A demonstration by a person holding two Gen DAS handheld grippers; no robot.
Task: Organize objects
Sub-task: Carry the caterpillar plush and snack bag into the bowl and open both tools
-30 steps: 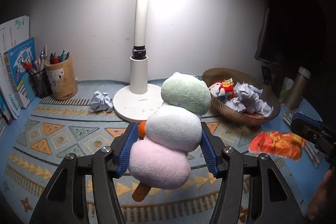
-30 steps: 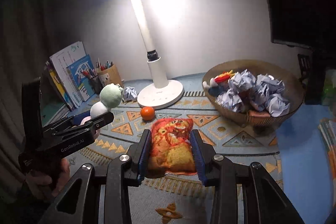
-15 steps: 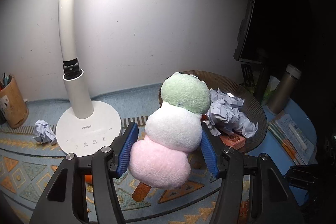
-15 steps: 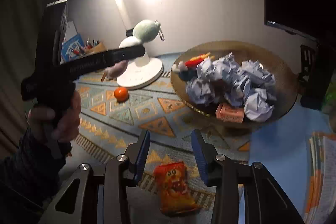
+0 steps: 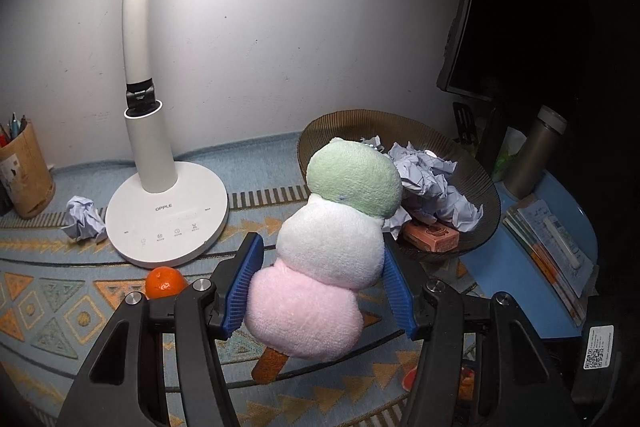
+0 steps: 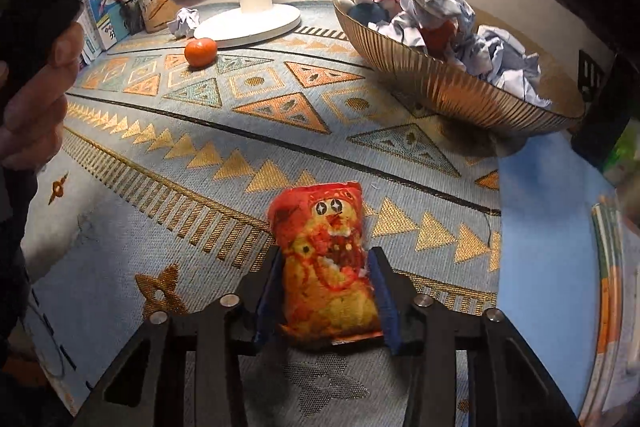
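My left claw (image 5: 320, 287) is pinching the three-ball plush (image 5: 332, 255), lifted clear of the mat, just in front of the basket (image 5: 486, 187) of crumpled paper (image 5: 432, 183). My right claw (image 6: 326, 297) just closed in and now clamps the snack bag (image 6: 326, 259), which lies on the patterned mat (image 6: 224, 131). Orange (image 6: 201, 52) sits by the lamp base (image 5: 168, 219).
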